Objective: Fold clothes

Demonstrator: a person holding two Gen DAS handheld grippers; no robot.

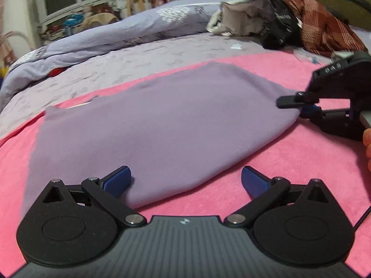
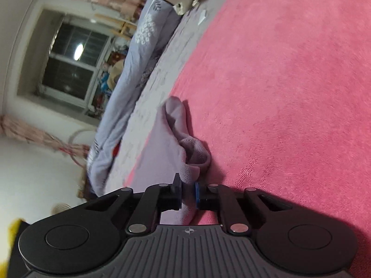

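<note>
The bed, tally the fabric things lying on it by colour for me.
Lilac: 1, the lilac garment being folded
Pink: 1, the pink blanket under it
Pale blue: 1, the quilt
Black: 1, the black garment
Red checked: 1, the red cloth
Total: 5

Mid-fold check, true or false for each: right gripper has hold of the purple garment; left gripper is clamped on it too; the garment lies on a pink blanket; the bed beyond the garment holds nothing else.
1. The right gripper has hold of the purple garment. True.
2. The left gripper is clamped on it. False: its jaws stand wide open at the near edge.
3. The garment lies on the pink blanket. True.
4. The bed beyond holds nothing else. False: a clothes pile sits there.
</note>
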